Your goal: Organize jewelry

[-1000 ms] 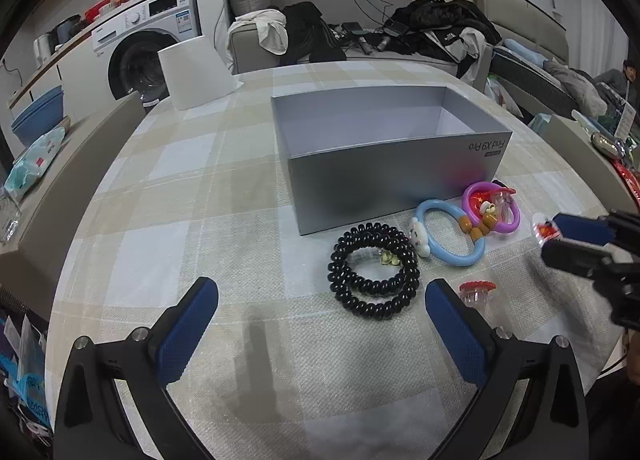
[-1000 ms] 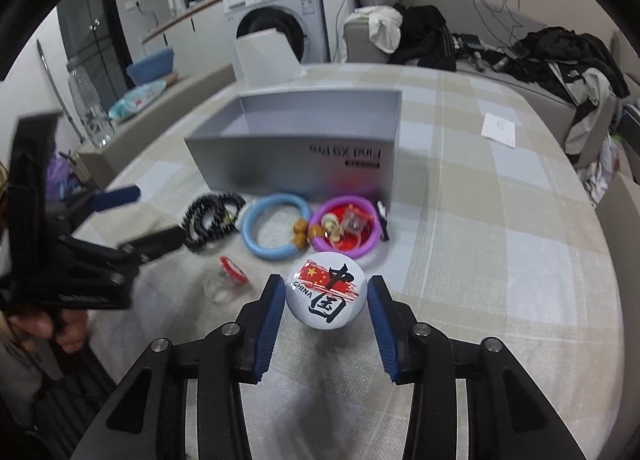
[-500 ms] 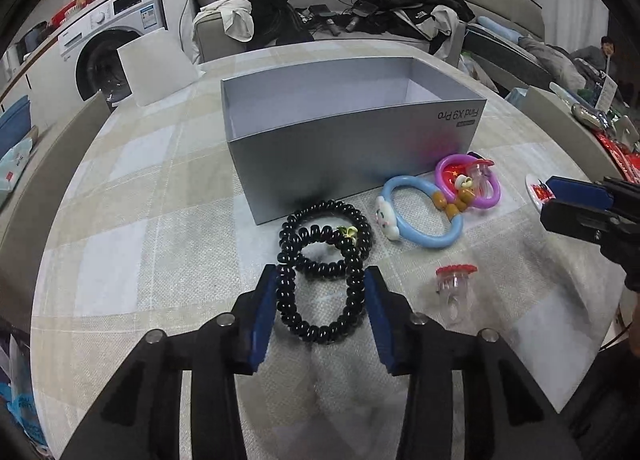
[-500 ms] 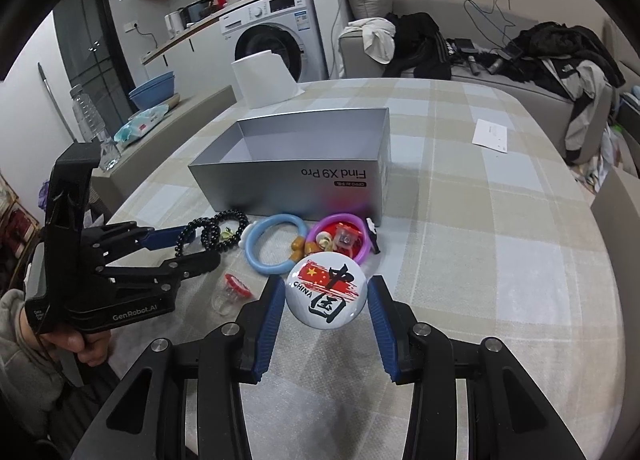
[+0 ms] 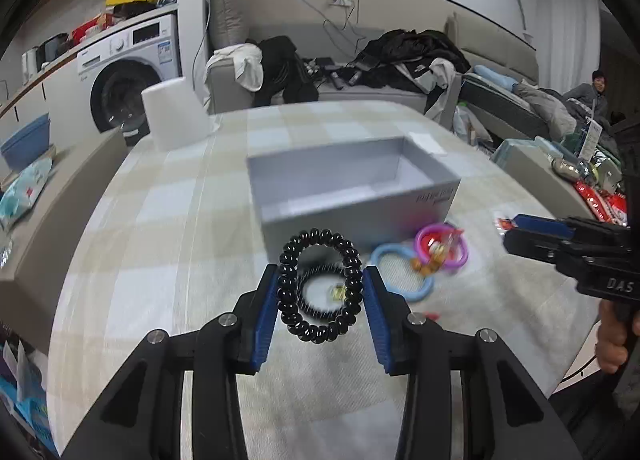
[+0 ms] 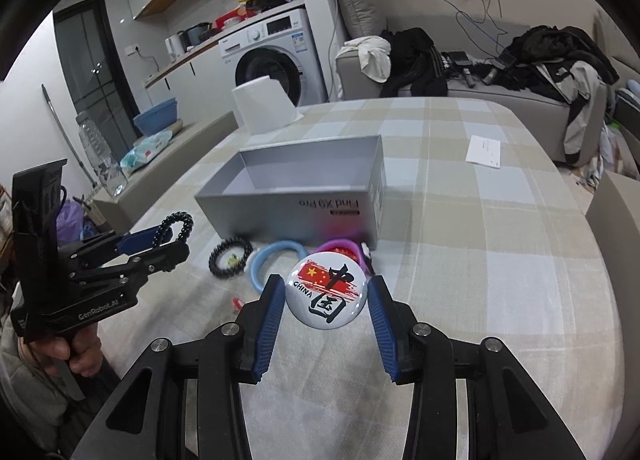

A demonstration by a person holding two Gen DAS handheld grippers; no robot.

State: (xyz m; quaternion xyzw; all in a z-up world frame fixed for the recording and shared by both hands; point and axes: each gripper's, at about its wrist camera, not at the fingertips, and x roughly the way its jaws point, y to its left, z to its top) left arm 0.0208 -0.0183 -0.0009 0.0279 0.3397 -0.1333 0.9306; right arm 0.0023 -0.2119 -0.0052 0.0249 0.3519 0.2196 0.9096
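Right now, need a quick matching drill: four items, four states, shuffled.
Items:
1. large black beaded bracelet
2. round white badge with red flag print
3. light blue plastic ring
4. open grey cardboard box

States:
A. lying on the checked tablecloth
B. pinched in the right gripper
C. standing empty on the table
D. held off the table in the left gripper

Pairs: 1-D, 2-B, 3-A, 4-C

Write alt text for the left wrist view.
The left gripper holds a black bead bracelet lifted above a checked tablecloth, with an open grey box just beyond. A second black bracelet, a blue ring and a purple ring lie below.
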